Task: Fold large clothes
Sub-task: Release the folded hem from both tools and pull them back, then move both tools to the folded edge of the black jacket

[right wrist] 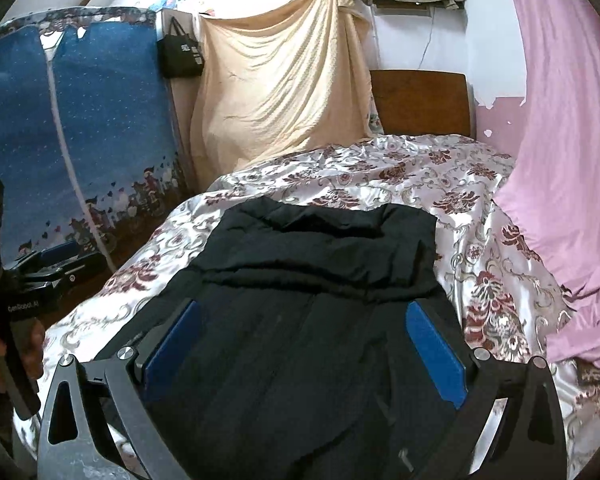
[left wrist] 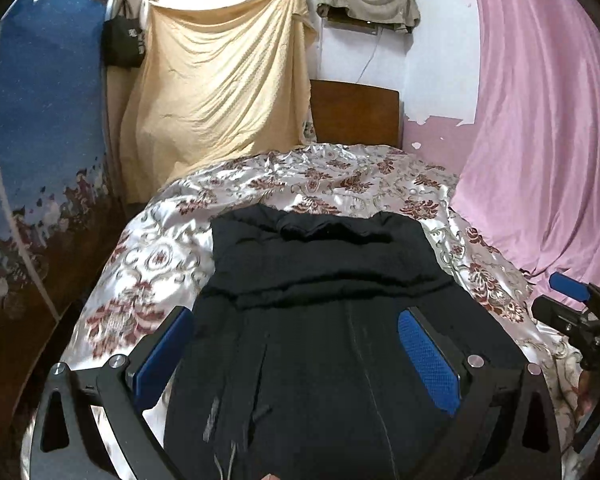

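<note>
A black garment (left wrist: 324, 312) was seen spread on the bed, lying on a shiny floral bedspread (left wrist: 148, 264), with its far part folded back so that a doubled layer with a crosswise edge lay over the nearer part. The left gripper (left wrist: 296, 356) was held above the near part of the garment, its blue-padded jaws wide apart and nothing caught between them. The right gripper (right wrist: 308, 348) was likewise held over the near part of the garment, its jaws also spread wide and closed on nothing. In the left wrist view the right gripper (left wrist: 580, 312) was seen at the right edge, over the bedspread beside the garment; in the right wrist view the left gripper (right wrist: 40, 272) appeared at the left edge. A wooden headboard (left wrist: 354, 116) was seen at the far end of the bed, a pink curtain (left wrist: 540, 120) to the right, a beige cloth (left wrist: 220, 92) hung on the wall, and a blue patterned fabric (left wrist: 48, 120) to the left.
</note>
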A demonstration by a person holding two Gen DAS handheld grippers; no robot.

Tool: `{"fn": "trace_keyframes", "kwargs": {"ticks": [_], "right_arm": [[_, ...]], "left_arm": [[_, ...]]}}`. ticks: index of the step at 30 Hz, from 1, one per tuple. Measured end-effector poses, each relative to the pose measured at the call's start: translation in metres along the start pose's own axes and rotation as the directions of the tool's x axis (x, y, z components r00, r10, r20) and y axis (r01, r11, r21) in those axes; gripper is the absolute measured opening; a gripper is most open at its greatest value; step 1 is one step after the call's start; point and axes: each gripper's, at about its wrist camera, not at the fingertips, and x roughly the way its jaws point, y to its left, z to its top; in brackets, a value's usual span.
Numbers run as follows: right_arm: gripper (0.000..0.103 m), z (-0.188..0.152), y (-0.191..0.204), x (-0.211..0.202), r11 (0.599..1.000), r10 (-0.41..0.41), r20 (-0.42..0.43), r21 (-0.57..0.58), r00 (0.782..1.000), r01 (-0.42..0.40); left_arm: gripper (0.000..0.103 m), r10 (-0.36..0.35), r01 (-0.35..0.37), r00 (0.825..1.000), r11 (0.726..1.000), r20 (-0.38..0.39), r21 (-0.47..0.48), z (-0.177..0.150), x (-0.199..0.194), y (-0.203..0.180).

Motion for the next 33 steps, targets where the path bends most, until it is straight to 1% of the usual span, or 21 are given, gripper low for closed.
{"fn": "trace_keyframes", "kwargs": {"ticks": [5,7,10,14,18,24,29,33], "right_arm": [[0.1,-0.025,0.013,-0.019,0.999,0.005,-0.033,-0.043,0.999,-0.006],[0.1,-0.036,0.017,-0.022,0.997,0.005,-0.06,-0.075,0.998,-0.009],[0.1,-0.049,0.021,-0.028,0.996,0.008,-0.082,-0.093,0.997,-0.016],[0.101,-0.066,0.025,-0.032,0.995,0.009,-0.098,-0.096,0.995,-0.019],[0.101,-0.08,0.026,-0.039,0.996,0.004,-0.097,-0.091,0.995,-0.013],[0.101,-0.098,0.029,-0.047,0.993,-0.027,-0.081,-0.117,0.996,0.017],[0.101,-0.117,0.024,-0.045,0.994,-0.059,-0.115,-0.099,0.992,0.047],[0.101,-0.129,0.02,-0.043,0.993,-0.088,-0.14,-0.093,0.986,0.075]], "left_arm": [[0.103,0.024,-0.024,1.0,1.0,-0.018,0.0,-0.028,-0.025,0.01],[0.103,0.031,-0.031,0.999,1.0,-0.038,0.003,-0.039,-0.03,0.016],[0.103,0.044,-0.044,0.997,0.999,-0.059,0.004,-0.054,-0.034,0.022],[0.103,0.035,-0.036,0.997,0.999,-0.063,-0.018,-0.07,-0.041,0.028],[0.103,0.03,-0.031,0.997,0.999,-0.07,-0.018,-0.083,-0.044,0.029],[0.103,0.042,-0.041,0.997,0.999,-0.061,0.004,-0.1,-0.052,0.025],[0.103,0.056,-0.054,0.995,0.998,-0.081,0.026,-0.116,-0.052,0.029],[0.103,0.061,-0.059,0.993,0.998,-0.098,0.018,-0.126,-0.053,0.037]]}}
